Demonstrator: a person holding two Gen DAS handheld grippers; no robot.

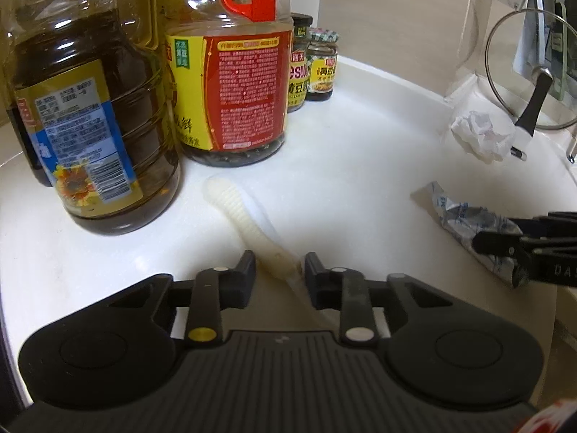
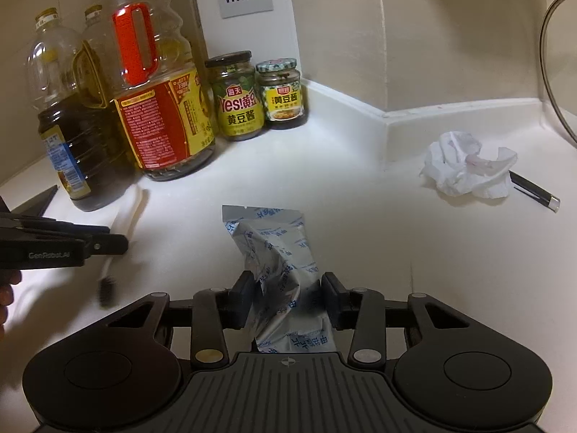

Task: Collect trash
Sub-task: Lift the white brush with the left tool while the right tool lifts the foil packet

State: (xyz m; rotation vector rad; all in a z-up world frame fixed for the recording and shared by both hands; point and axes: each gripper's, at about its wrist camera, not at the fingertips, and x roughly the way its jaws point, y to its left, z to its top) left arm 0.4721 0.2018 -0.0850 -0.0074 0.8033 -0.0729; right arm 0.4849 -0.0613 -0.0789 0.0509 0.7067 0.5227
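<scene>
Lying near the counter (image 2: pixel 360 252) edge, foil packet (image 2: pixel 285 252) between right tongs (image 2: pixel 286 296).

Oil bottles (image 2: pixel 158 108) and jars (image 2: pixel 238 97) crowd the back-left corner; the mid counter (image 2: pixel 342 187) lies open toward the crumpled tissue (image 2: pixel 468 169).

Foil packet (image 2: pixel 277 252): silver, blue-printed, crumpled, flat on counter.
Toothbrush (image 1: pixel 249 223): white, lying beside bottles.
Tissue (image 2: pixel 468 169): crumpled, near wall.
</scene>
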